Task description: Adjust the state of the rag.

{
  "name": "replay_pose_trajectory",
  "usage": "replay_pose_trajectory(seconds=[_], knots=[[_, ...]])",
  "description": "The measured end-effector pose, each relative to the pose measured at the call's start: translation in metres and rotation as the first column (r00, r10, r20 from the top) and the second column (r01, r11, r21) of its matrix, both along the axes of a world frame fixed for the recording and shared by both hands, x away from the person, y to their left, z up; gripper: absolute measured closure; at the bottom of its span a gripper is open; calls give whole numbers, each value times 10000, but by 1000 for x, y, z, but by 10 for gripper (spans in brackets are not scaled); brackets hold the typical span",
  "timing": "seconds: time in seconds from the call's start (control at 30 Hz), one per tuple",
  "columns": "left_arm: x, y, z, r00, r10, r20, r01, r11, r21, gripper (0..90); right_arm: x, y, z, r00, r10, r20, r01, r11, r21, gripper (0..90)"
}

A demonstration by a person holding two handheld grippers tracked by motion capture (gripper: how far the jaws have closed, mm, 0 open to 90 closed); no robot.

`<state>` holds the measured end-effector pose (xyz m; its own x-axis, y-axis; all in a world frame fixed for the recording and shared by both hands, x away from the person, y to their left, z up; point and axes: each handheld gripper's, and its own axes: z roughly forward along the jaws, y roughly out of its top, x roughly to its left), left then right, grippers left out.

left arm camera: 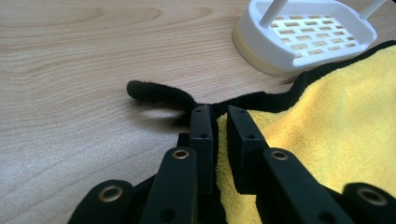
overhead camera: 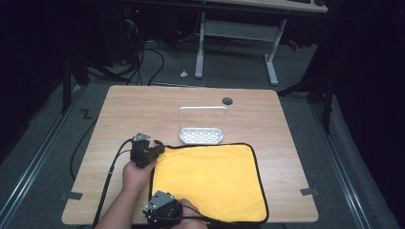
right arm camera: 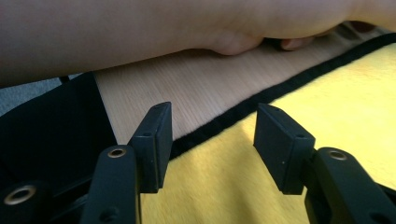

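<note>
- A bright yellow terry cloth with a black sewn border (overhead camera: 210, 181) lies spread flat on the pale wooden surface (overhead camera: 119, 119), covering the near-right part of it from about 3 o'clock round to 6 o'clock.
- At the cloth's far-left corner, about 9 o'clock from the middle of the cloth, the left gripper (overhead camera: 155, 149) sits in a person's hand (overhead camera: 136, 174). Seen in the left gripper view, its jaws are clenched on the cloth (left arm camera: 327, 126), with a fold of yellow pile and the black hem pinched between them.
- Just beyond that grip, a short black tail of the hem (left arm camera: 156, 92) sticks out onto the bare wood.
- A white plastic slotted soap dish with a tall wire-like handle (overhead camera: 201, 129) stands at 12 o'clock from the cloth, its near rim right at the black border.
- The right gripper (overhead camera: 165, 210) is low at the cloth's near-left corner, about 7 o'clock. In the right gripper view its jaws stand released and wide apart, over the black border (right arm camera: 233, 119) and yellow pile, gripping nothing.
- The left forearm (right arm camera: 140, 37) crosses above them there.
</note>
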<state>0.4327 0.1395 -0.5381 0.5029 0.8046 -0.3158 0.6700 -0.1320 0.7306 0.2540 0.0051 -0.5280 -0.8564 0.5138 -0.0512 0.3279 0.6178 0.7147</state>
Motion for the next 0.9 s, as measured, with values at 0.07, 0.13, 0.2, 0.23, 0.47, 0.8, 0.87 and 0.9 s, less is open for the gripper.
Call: replay_pose_trajectory(seconds=[0.07,0.13,0.2,0.23,0.47,0.8,0.87,0.9], knots=[[0,0,0,10000,-19,-10,19,10000,-12,807,2,2,-3,9999,-112,-30,112,9999,-60,470],[0,0,0,10000,-27,-8,27,10000,-29,807,4,1,-3,9999,-99,-52,99,9999,-12,493],[0,0,0,10000,-26,-13,26,10000,-57,807,5,1,-3,9999,-156,-39,156,9999,-33,534],[0,1,0,10000,-41,-25,41,10000,-55,807,5,0,-2,9999,-170,-17,170,9998,-64,579],[0,1,0,10000,-37,-25,36,10000,-75,807,10,-6,0,9991,-373,181,377,9991,-194,809],[-1,12,3,9988,423,-263,-440,9968,-664,833,3,-13,20,9949,-458,901,427,9984,362,832],[-6,17,5,9980,622,-104,-628,9957,-682,835,2,-11,24,9937,-408,1048,362,9983,449,831],[-8,20,6,9972,742,-40,-743,9949,-679,836,1,-9,25,9930,-395,1114,340,9981,511,832]])
